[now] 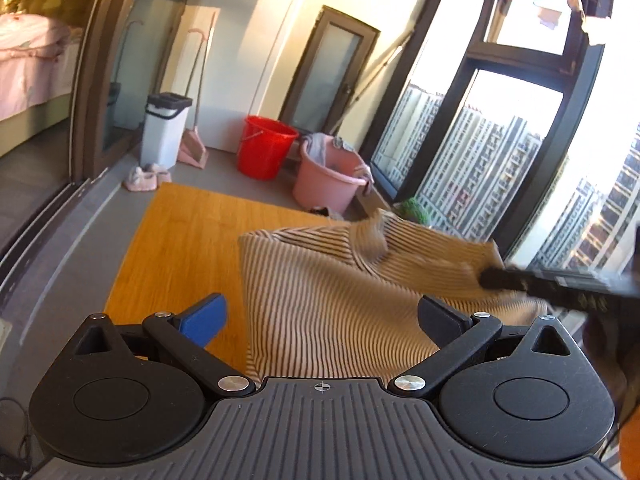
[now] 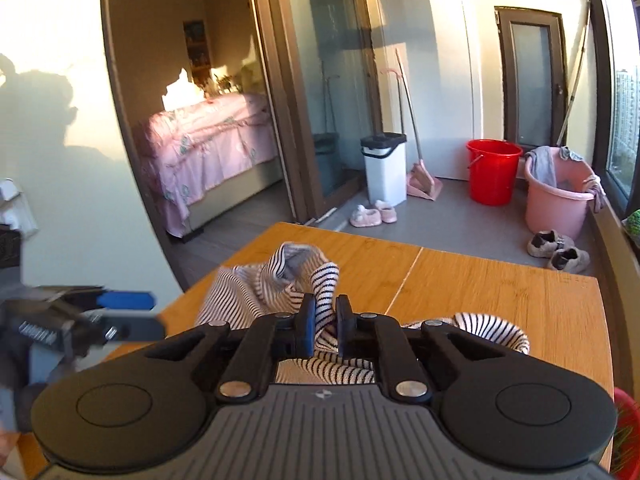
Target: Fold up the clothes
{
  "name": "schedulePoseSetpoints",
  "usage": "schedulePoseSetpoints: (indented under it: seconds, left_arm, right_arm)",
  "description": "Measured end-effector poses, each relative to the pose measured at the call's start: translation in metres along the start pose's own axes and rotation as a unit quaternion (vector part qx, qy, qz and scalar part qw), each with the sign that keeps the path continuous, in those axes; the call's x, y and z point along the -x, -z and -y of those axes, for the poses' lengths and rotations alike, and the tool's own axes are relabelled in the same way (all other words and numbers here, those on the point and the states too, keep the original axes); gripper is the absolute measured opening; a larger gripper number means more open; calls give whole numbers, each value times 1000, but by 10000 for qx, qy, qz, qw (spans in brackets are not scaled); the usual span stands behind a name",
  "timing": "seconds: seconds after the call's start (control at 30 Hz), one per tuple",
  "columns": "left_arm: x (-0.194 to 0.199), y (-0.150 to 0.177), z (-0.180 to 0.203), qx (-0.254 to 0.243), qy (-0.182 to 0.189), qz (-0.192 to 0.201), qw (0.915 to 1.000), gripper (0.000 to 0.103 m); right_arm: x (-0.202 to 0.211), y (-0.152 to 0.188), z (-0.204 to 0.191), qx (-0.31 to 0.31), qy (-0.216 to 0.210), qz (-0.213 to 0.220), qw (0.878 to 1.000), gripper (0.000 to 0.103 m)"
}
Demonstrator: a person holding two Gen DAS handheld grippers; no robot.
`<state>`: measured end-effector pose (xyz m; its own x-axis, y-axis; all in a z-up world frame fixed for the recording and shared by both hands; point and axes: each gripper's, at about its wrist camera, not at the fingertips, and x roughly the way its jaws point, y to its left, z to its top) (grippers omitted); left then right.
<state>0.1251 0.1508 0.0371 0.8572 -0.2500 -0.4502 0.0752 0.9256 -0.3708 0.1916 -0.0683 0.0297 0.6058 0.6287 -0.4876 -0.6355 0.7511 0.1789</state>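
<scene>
Claws first, lower centre of each view. Right claw (image 2: 324,322) pinching a bunched fold of the striped shirt (image 2: 320,308), jaws nearly closed with the cloth squeezed between the pads; likely gripping there to lift an edge and carry it over for a fold. Left claw (image 1: 320,316) standing wide open, blue pad at lower left, black pad at lower right, holding nothing; hovering over the shirt (image 1: 312,292), contact impossible to tell, probably waiting to take a second corner. Reaching in from the right edge of the left view, the right claw (image 1: 486,278) tugging the cloth up off the table (image 1: 180,232), hence the raised, blurred ridge. Spreading over the middle of the table (image 2: 480,280) further in, part flat, part rumpled and lifted. Sitting on the floor beyond, upper centre: red bucket (image 1: 266,152) and pink tub (image 1: 328,182).
</scene>
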Motion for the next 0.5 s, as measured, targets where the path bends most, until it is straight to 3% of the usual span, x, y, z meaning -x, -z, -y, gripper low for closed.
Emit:
schedulePoseSetpoints:
  seconds: [0.17,0.37,0.5]
  left_arm:
    - [11,-11,9,90,289,202,9993,103]
    - [26,0,28,-377,305,183,9987,103]
    - [42,-2,34,-659,358,178,9970,103]
  right_arm:
    - [45,57,-14,-424,-391,-264,9980,9]
    - [41,111,-15,-688,-202,-951,9929,10]
    - [55,119,-28,-386,-162,-978,9943,13]
